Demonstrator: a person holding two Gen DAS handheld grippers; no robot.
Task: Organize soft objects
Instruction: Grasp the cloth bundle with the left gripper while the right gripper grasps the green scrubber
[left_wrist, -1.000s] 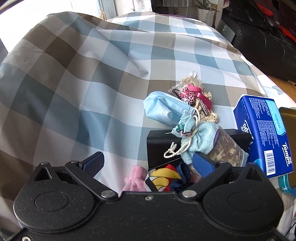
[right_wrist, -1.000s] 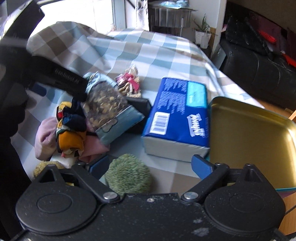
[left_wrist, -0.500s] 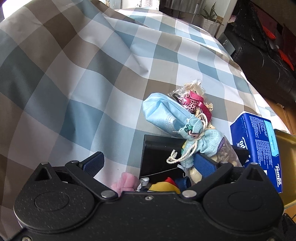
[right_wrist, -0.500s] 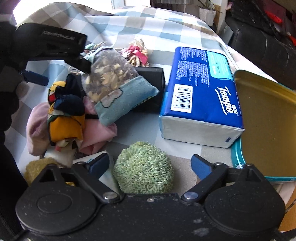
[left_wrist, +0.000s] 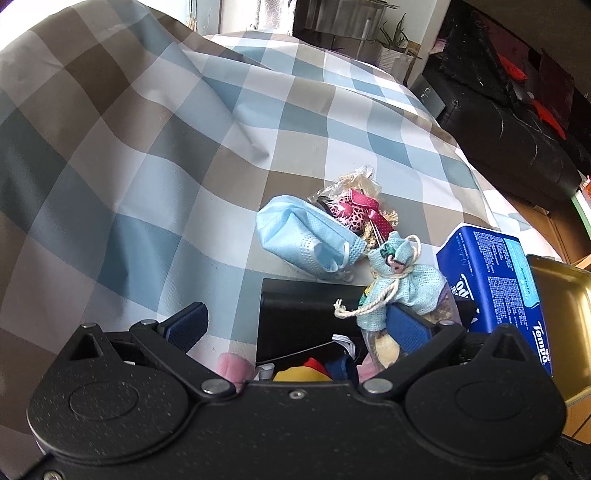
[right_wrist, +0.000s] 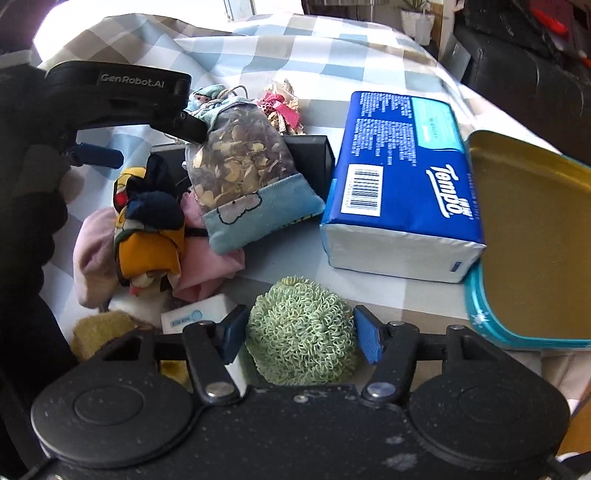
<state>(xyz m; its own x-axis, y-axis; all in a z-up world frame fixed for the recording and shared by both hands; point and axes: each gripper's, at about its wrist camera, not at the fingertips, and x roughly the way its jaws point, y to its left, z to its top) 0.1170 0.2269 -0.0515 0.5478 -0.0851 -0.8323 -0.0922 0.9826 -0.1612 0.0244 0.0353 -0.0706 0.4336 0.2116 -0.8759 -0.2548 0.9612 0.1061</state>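
Note:
A green curly scrubber ball sits between the pads of my right gripper, whose jaws have narrowed around it and touch or nearly touch its sides. A sachet bag of dried petals with a light-blue cloth top leans on a black box. My left gripper is open, its right pad against the sachet's tied neck. It also shows in the right wrist view. A blue face mask and a pink-ribboned packet lie behind.
A blue Tempo tissue pack lies right of the pile. A gold tin lid with teal rim is at far right. Pink cloth, a yellow-navy sock bundle, a yellow sponge and a small white box lie left. Checked cloth covers everything.
My right gripper moved forward over the green scrubber ball and its jaws narrowed around it. My left gripper stayed open by the sachet and shifted slightly.

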